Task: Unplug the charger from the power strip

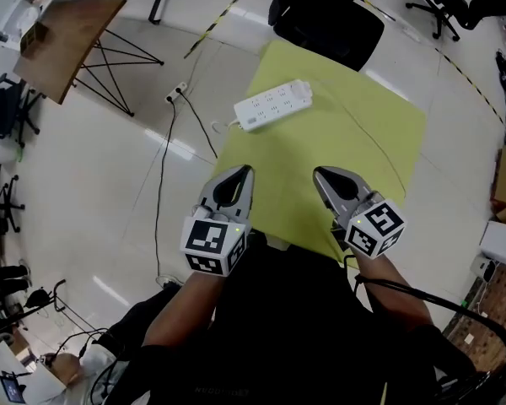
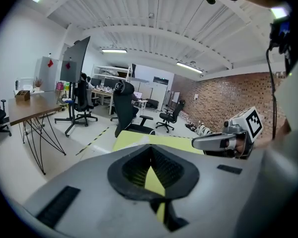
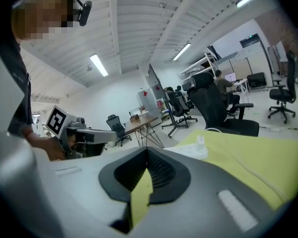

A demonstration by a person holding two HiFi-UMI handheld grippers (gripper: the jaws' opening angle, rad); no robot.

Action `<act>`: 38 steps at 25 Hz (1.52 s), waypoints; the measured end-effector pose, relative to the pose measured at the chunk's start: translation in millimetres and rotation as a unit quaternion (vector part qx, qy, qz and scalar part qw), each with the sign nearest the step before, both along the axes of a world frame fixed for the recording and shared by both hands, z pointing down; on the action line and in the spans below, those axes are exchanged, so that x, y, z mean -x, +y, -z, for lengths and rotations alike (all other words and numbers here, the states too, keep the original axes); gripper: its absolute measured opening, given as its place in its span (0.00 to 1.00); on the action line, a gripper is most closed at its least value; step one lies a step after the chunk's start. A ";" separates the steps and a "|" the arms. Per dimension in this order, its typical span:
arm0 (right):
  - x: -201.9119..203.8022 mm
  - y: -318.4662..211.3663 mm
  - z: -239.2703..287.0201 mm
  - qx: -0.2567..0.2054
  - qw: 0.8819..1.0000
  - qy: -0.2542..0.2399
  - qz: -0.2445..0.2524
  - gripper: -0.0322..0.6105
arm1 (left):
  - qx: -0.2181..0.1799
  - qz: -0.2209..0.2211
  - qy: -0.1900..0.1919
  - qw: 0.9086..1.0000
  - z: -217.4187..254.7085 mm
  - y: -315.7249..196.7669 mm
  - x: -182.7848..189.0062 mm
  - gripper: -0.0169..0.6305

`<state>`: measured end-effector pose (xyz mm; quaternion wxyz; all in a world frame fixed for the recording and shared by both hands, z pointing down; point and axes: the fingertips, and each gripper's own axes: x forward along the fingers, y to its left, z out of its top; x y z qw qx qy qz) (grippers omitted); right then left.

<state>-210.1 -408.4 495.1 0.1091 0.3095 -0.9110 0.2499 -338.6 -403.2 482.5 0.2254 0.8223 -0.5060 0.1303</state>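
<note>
As viewed from the head camera, found white power strip [image 1: 272,105] lying at 12 o'clock on yellow-green worktop [image 1: 363,133], near its far-left edge. Noted charger [image 3: 200,142] standing upright in strip, plugged in, at strip's 2 o'clock end. Logged black office chair [image 1: 329,15] beyond worktop at 12 o'clock. Saw left gripper [image 1: 243,172] and right gripper [image 1: 322,175] side by side at 6 o'clock from strip, well apart from it. Read left fingers [image 2: 166,165] as clenched, grasping nothing. Read right fingers [image 3: 161,170] likewise clenched and empty. Noted dark cable [image 1: 162,192] on floor at 9 o'clock.
</note>
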 end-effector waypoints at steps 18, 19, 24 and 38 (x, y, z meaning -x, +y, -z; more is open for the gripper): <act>27.1 -124.5 -105.3 0.041 0.988 0.089 -0.116 0.05 | 0.068 -0.100 -0.016 0.993 -109.3 -86.3 53.1 0.04; 23.9 -130.5 -114.3 0.044 0.987 0.100 -0.122 0.06 | 0.071 -0.106 -0.019 0.992 -115.2 -88.8 52.1 0.04; 4.5 -164.0 -149.2 0.055 0.977 0.141 -0.150 0.14 | 0.077 -0.133 -0.017 0.988 -131.1 -96.9 44.4 0.04; -2.1 -227.3 -171.9 0.036 0.967 0.182 -0.174 0.32 | 0.102 -0.141 0.000 0.985 -150.8 -86.3 47.2 0.04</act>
